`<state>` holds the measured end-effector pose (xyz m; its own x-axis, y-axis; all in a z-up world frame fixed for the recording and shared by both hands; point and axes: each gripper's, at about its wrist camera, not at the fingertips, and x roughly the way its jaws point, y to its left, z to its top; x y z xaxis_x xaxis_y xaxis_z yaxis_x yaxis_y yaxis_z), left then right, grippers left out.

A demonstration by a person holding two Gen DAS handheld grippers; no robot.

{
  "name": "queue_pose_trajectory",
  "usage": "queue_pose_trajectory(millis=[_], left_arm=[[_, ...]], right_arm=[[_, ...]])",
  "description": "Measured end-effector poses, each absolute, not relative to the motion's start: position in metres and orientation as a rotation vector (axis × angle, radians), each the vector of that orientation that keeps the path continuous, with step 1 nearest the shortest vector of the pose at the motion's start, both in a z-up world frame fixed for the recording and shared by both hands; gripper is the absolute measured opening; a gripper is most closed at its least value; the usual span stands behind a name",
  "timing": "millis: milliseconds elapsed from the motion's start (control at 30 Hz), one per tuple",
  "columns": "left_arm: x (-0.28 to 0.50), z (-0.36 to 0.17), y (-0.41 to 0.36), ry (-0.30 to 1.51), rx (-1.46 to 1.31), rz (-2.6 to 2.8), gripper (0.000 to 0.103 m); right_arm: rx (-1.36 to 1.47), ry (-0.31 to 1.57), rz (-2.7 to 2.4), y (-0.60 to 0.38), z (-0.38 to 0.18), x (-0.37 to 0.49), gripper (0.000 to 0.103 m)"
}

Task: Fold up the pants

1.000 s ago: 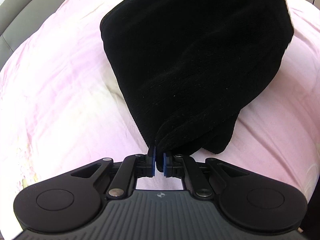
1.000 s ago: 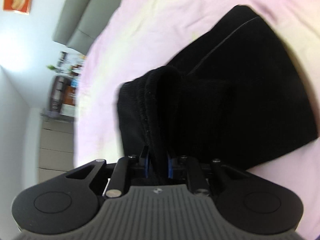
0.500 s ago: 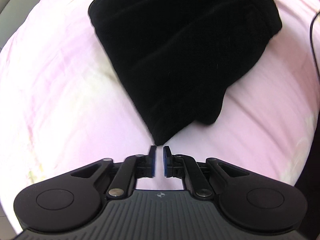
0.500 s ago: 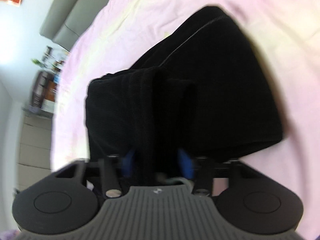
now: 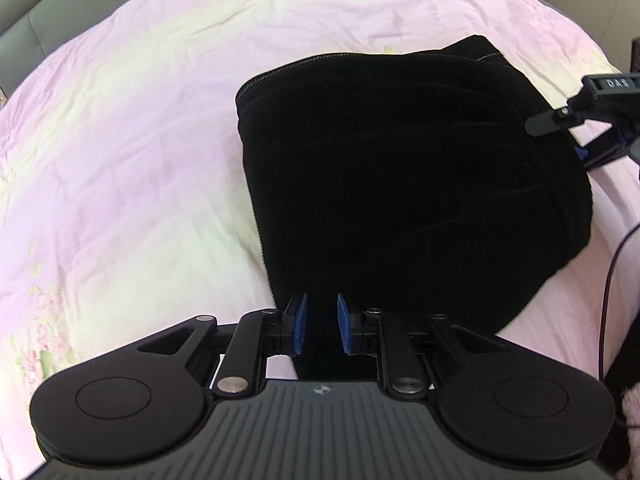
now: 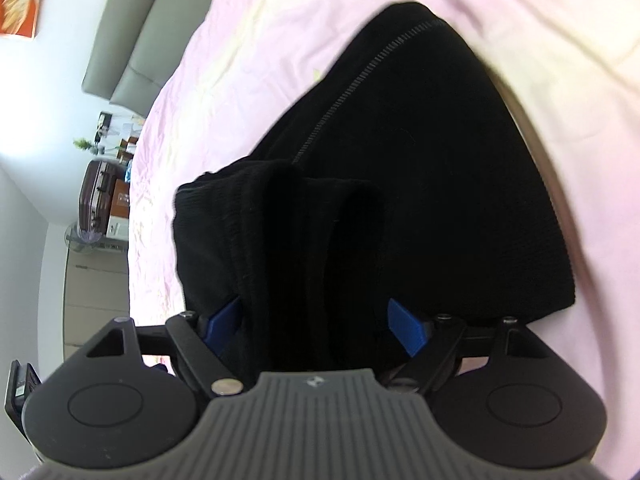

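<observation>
The black pants (image 5: 400, 184) lie folded in a thick bundle on the pink bedsheet (image 5: 140, 140). My left gripper (image 5: 321, 320) hovers over their near edge. Its blue pads stand slightly apart and are opening, and they grip nothing. At the bundle's far right end the right gripper's fingers (image 5: 550, 122) show. In the right wrist view the pants (image 6: 420, 180) fill the middle, with a thick rolled fold running down between the jaws. My right gripper (image 6: 316, 320) is wide and still opening. Its pads stand off to either side of that fold and do not press on it.
A grey padded headboard (image 6: 132, 48) bounds the bed at the far end. Past the bed's side stand a maroon suitcase (image 6: 96, 196) and a low dresser (image 6: 96, 292). A dark cable (image 5: 612, 280) hangs at the bed's right edge. Bare pink sheet lies left of the pants.
The left gripper let go of the pants' corner and moved over the bundle. The right jaws spread wide off the fold they pinched, and the pants settled onto the bed.
</observation>
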<state>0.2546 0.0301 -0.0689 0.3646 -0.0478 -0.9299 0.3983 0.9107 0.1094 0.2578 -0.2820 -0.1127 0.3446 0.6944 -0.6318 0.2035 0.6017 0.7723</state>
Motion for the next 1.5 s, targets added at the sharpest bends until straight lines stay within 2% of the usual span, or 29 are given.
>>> queue_pose_trajectory(millis=[167, 200, 233, 300, 400, 533, 867, 1033, 1200, 1500], left_arm=[[0.271, -0.090, 0.032, 1.193, 0.258, -0.259, 0.023], [0.275, -0.095, 0.033, 1.202, 0.240, -0.252, 0.023], [0.279, -0.100, 0.035, 1.214, 0.224, -0.246, 0.023], [0.282, -0.107, 0.037, 1.230, 0.212, -0.239, 0.022], [0.282, -0.109, 0.038, 1.232, 0.204, -0.238, 0.022], [0.275, -0.098, 0.042, 1.212, 0.187, -0.234, 0.022], [0.259, -0.056, 0.070, 1.092, 0.107, -0.165, 0.022], [0.261, -0.036, 0.071, 1.028, 0.055, -0.174, 0.022], [0.277, -0.037, 0.056, 0.999, 0.020, -0.207, 0.023], [0.315, -0.052, 0.015, 0.956, 0.022, -0.264, 0.022]], right_arm=[[0.963, 1.211, 0.421, -0.286, -0.128, 0.264, 0.072], [0.970, 1.209, 0.433, -0.286, -0.130, 0.265, 0.067], [0.984, 1.205, 0.448, -0.286, -0.132, 0.266, 0.055], [1.040, 1.209, 0.462, -0.280, -0.138, 0.268, 0.049], [1.058, 1.191, 0.470, -0.277, -0.143, 0.268, 0.046], [1.041, 1.189, 0.446, -0.273, -0.131, 0.269, 0.027], [0.693, 0.998, 0.571, -0.223, 0.037, 0.303, 0.021], [0.625, 0.949, 0.525, -0.233, 0.085, 0.327, 0.021], [0.634, 0.969, 0.405, -0.284, 0.070, 0.329, 0.020], [0.710, 1.122, 0.219, -0.344, -0.053, 0.319, 0.020]])
